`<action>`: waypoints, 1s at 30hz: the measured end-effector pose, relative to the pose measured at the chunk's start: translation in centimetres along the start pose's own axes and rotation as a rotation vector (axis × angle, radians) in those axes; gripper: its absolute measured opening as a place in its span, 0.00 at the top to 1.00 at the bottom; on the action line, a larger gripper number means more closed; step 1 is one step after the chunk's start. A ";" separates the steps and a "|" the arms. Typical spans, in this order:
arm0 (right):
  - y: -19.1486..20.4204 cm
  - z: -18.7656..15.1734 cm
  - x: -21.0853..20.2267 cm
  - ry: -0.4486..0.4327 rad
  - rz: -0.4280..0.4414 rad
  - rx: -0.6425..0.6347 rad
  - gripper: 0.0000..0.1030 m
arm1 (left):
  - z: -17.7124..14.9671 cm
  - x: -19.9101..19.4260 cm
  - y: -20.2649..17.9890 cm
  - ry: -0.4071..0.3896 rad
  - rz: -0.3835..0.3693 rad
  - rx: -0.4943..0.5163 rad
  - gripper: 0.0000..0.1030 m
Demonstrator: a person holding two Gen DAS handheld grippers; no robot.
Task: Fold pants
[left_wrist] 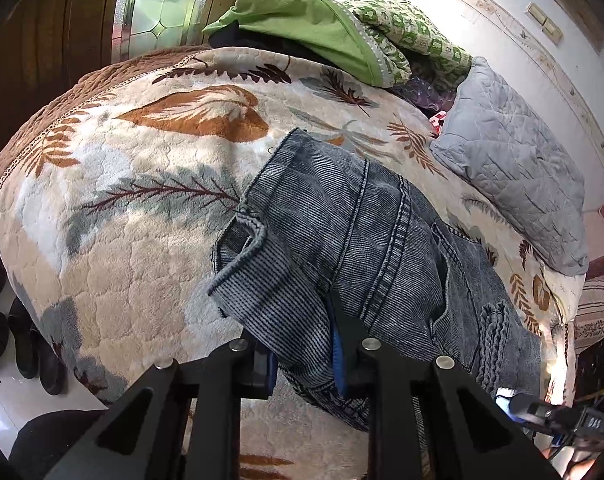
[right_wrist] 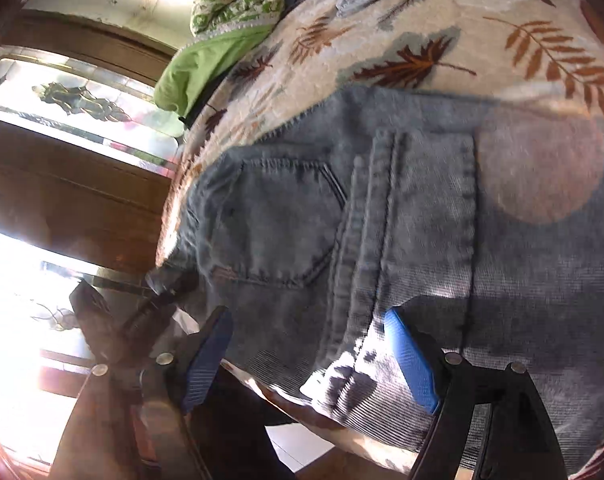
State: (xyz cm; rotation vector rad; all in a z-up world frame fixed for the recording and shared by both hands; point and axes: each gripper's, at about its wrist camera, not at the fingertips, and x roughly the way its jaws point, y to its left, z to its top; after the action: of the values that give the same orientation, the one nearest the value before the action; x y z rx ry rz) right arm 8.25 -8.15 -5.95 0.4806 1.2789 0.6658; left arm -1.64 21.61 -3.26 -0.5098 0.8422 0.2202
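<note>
Grey-blue denim pants (left_wrist: pixel 354 216) lie folded on the leaf-patterned blanket (left_wrist: pixel 142 152) on the bed. My left gripper (left_wrist: pixel 302 340) is shut on a hem end of the pants, which drapes over its fingers. In the right wrist view the pants (right_wrist: pixel 382 208) show a back pocket (right_wrist: pixel 274 216) and a centre seam. My right gripper (right_wrist: pixel 310 356) is open, its blue pads (right_wrist: pixel 412 360) wide apart over the near edge of the pants. The other gripper (right_wrist: pixel 102 320) shows at the lower left there.
A green quilt (left_wrist: pixel 314 24) and a patterned quilt (left_wrist: pixel 414 32) are heaped at the far end of the bed. A grey pillow (left_wrist: pixel 518 168) lies at the right. Dark boots (left_wrist: pixel 22 344) stand on the floor at the left. A wooden glazed door (right_wrist: pixel 62 160) is behind.
</note>
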 end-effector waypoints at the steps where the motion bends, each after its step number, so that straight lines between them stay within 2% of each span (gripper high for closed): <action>1: -0.2 -0.5 0.3 -0.016 0.000 -0.025 0.21 | 0.1 -0.2 -0.2 -0.006 0.005 0.013 0.81; 4: -0.3 -0.8 -0.9 -0.062 0.030 0.015 0.21 | 0.6 -1.1 -1.4 -0.026 0.018 0.061 0.83; 6: -1.0 -1.4 -2.5 -0.135 0.075 0.052 0.21 | 0.9 -2.2 -2.7 -0.059 0.023 0.108 0.84; 8: -2.0 -2.4 -3.9 -0.168 0.109 0.081 0.21 | 1.2 -3.3 -4.4 -0.095 0.029 0.168 0.85; 12: -4.0 -4.6 -6.7 -0.214 0.115 0.109 0.21 | 1.1 -5.7 -9.0 -0.183 0.032 0.308 0.87; 17: -7.0 -7.3 -12.0 -0.356 0.141 0.161 0.21 | -1.4 -8.8 -16.5 -0.285 -0.014 0.523 0.88; 21: -9.9 -9.3 -16.0 -0.480 0.159 0.213 0.21 | -5.4 -10.2 -23.0 -0.321 -0.079 0.701 0.89; 23: -11.6 -10.4 -17.7 -0.530 0.168 0.250 0.21 | -7.9 -9.8 -25.8 -0.298 -0.120 0.777 0.89; 26: -14.0 -11.9 -19.3 -0.576 0.178 0.311 0.21 | -12.4 -7.7 -29.0 -0.209 -0.167 0.878 0.89; 28: -15.0 -12.6 -19.8 -0.590 0.177 0.341 0.21 | -15.3 -4.7 -30.2 -0.083 -0.181 0.921 0.89; 30: -15.8 -13.0 -20.0 -0.589 0.169 0.358 0.21 | -17.8 -0.8 -30.3 0.063 -0.134 0.956 0.88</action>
State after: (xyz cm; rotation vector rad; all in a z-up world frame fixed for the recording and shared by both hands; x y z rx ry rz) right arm -4.41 -33.85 -5.35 1.0061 0.7973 0.3858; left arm -2.27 -13.52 -2.21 0.3265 0.8676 -0.3247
